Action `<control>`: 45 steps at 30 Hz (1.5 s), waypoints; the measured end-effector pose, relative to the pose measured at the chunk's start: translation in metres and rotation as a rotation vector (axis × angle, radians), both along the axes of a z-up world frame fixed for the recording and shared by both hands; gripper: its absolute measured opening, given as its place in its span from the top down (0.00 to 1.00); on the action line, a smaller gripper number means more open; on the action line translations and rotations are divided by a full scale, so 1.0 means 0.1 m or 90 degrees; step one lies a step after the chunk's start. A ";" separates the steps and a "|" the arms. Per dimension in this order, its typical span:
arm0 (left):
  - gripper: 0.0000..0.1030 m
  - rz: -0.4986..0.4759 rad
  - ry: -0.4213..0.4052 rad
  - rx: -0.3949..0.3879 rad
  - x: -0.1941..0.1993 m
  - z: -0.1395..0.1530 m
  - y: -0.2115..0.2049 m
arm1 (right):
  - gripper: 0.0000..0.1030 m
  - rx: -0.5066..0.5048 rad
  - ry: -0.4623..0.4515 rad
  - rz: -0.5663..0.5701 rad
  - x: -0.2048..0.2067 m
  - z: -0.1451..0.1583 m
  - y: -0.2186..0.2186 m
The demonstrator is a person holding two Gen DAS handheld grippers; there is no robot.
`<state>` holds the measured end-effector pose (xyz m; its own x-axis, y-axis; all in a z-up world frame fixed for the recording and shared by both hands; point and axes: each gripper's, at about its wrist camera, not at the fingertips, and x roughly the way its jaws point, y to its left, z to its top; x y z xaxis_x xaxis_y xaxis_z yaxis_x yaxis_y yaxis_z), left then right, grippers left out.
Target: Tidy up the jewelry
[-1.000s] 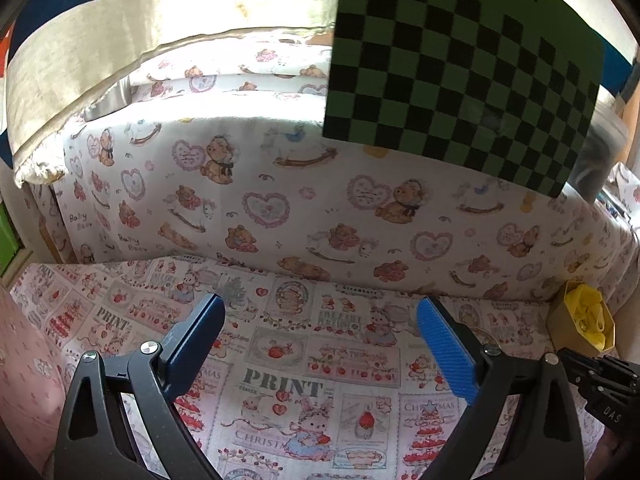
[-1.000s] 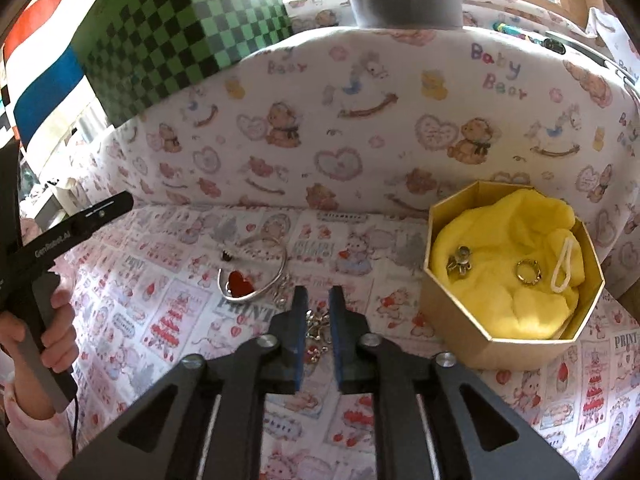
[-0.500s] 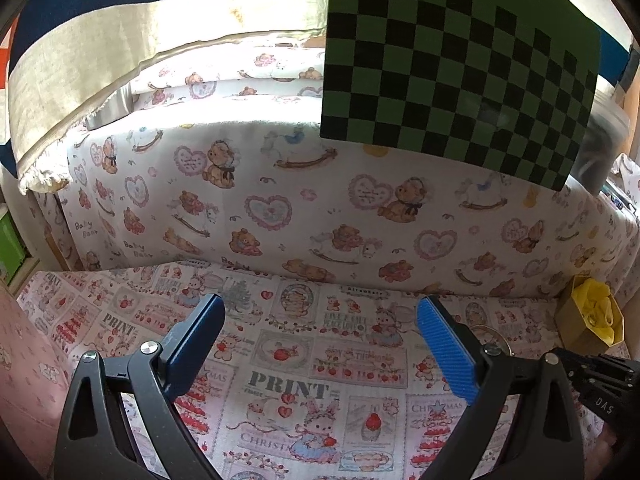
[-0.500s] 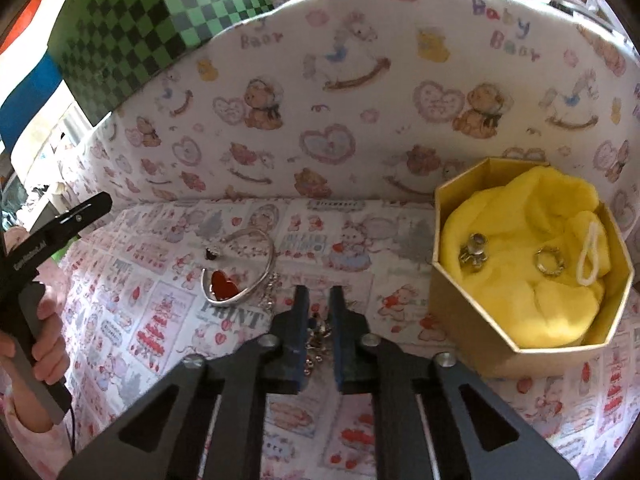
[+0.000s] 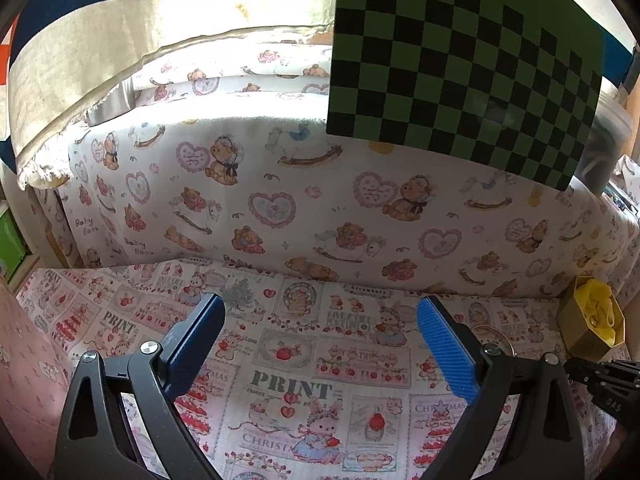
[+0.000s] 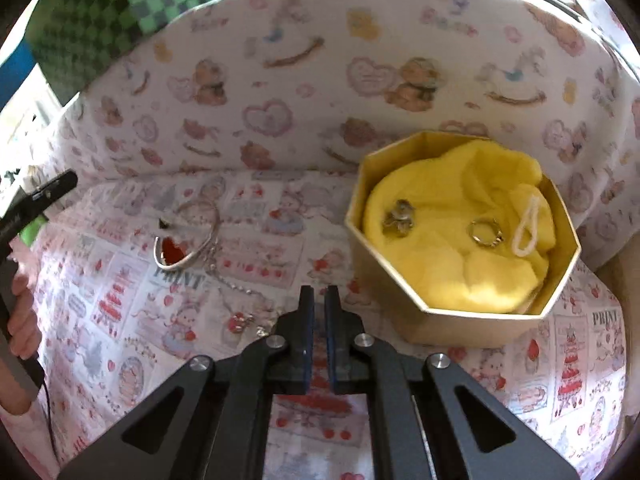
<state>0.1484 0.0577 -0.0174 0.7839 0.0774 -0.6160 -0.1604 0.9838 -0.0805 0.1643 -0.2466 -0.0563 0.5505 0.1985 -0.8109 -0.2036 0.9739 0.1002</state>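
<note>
My right gripper (image 6: pixel 319 292) is shut just left of a gold octagonal box (image 6: pixel 460 320); nothing shows between its pads. In the box lies a yellow pouch (image 6: pixel 452 272) carrying a ring (image 6: pixel 485 233) and a small silver piece (image 6: pixel 398 216). On the printed cloth to the left lie a silver bangle (image 6: pixel 208 236) around a red heart (image 6: pixel 172 249), and a thin chain with a red charm (image 6: pixel 240 320) beside my left finger. My left gripper (image 5: pixel 320 302) hangs open over bare cloth, holding nothing. The box (image 5: pixel 592 332) sits far right in its view.
A padded wall with a teddy-bear print (image 5: pixel 320 208) closes off the back, and a green checkered board (image 5: pixel 460 60) leans above it. A hand (image 6: pixel 22 320) holds the other tool at the left edge of the right wrist view.
The right gripper's jaws closed the last bit and it shifted right toward the box, while the chain and charm stayed on the cloth. The left gripper kept still.
</note>
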 end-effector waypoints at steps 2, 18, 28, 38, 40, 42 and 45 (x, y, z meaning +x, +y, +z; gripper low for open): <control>0.07 0.000 -0.003 0.000 0.00 0.00 0.01 | 0.95 0.044 -0.014 0.008 -0.02 0.07 -0.04; 0.07 -0.005 -0.008 0.007 -0.03 0.04 -0.03 | 0.83 0.031 0.029 0.021 -0.11 0.00 0.06; 0.07 -0.003 -0.021 0.044 -0.09 0.08 -0.16 | 0.93 0.014 0.059 -0.016 -0.12 0.03 0.13; 0.07 -0.015 -0.033 0.041 -0.15 0.14 -0.22 | 0.94 0.205 -0.096 0.055 -0.27 0.29 0.01; 0.07 -0.014 -0.034 0.040 -0.16 0.14 -0.20 | 0.94 0.298 -0.091 0.073 -0.26 0.30 -0.07; 0.07 -0.015 -0.039 0.038 -0.16 0.14 -0.18 | 0.93 0.367 -0.080 0.092 -0.26 0.31 -0.14; 0.07 -0.024 -0.047 0.030 -0.17 0.16 -0.18 | 0.93 0.421 -0.095 0.110 -0.30 0.37 -0.20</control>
<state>0.1311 0.0397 -0.0010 0.8297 0.0750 -0.5531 -0.1190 0.9919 -0.0440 0.1341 -0.2665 -0.0191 0.5627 0.7188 -0.4082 -0.4073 0.6708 0.6198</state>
